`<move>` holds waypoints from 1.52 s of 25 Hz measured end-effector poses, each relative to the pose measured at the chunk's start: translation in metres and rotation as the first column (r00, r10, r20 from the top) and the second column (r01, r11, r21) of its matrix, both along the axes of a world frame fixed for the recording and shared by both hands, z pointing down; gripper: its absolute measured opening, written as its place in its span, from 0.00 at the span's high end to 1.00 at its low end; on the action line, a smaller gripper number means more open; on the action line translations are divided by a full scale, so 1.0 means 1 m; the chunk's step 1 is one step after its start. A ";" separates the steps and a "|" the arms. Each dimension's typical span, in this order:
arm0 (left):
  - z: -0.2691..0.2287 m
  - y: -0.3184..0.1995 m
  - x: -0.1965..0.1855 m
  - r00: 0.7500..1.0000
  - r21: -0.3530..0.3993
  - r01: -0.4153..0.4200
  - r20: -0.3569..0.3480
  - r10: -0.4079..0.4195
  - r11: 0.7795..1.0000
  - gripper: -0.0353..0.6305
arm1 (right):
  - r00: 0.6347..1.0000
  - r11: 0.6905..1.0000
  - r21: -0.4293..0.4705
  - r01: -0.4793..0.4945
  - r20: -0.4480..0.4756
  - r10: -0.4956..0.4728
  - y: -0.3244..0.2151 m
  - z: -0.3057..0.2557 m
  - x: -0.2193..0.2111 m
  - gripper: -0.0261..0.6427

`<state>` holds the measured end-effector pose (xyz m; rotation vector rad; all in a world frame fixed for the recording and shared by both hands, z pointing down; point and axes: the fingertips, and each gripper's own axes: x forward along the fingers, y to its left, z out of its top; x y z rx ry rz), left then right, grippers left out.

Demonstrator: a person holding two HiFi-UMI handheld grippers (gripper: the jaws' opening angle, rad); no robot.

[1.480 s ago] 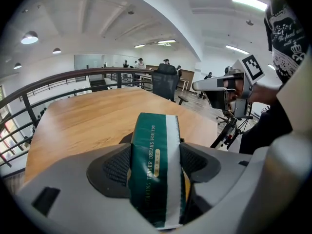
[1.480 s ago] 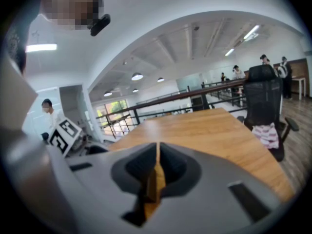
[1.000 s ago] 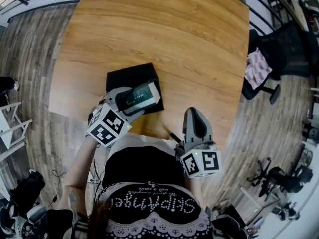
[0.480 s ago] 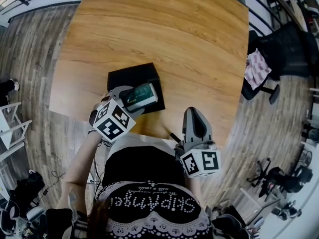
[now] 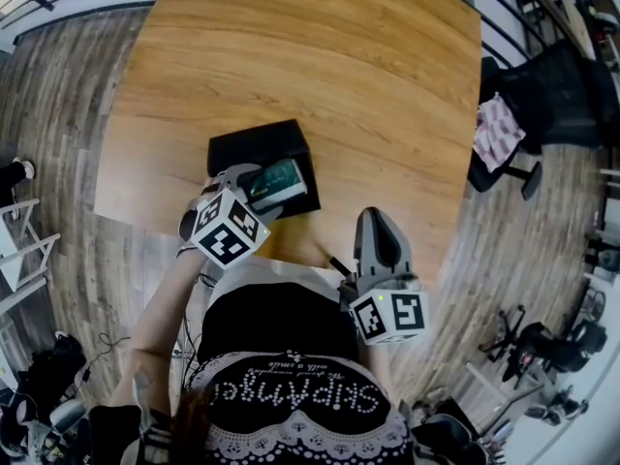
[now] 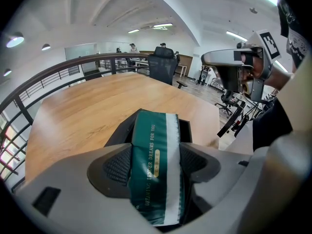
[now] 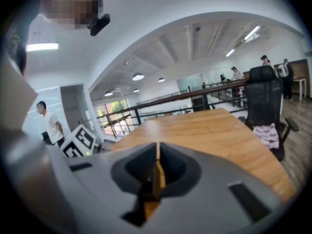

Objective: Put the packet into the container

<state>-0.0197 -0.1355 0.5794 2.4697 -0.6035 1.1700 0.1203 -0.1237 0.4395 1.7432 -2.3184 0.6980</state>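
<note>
While L gripper [image 5: 254, 190] clamps green packet [image 6: 155, 155] across its width, packet long axis runs fwd along jaws, far end over black container [image 5: 250, 147] just ahead and below. R gripper [image 5: 380, 238] closed, empty, well apart; L nearer.

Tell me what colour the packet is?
The packet is dark green with a white stripe; left gripper view.

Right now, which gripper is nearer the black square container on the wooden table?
Left. The left gripper holds the green packet over the near edge of the black square container; the right gripper, shut and empty, sits apart, off to its right.
</note>
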 end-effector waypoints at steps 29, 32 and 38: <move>0.022 -0.003 0.016 0.998 -0.016 -0.027 0.062 0.028 0.999 0.44 | 1.000 1.000 0.008 -0.014 0.012 0.014 0.005 -0.003 0.002 0.90; 0.022 -0.002 0.017 0.997 -0.015 -0.029 0.068 0.030 0.999 0.44 | 1.000 1.000 0.009 -0.011 0.012 0.011 0.006 -0.003 0.002 0.90; 0.023 -0.001 0.019 0.996 0.017 -0.030 0.080 0.028 0.999 0.44 | 1.000 1.000 0.010 -0.004 0.014 0.004 0.006 -0.003 0.001 0.90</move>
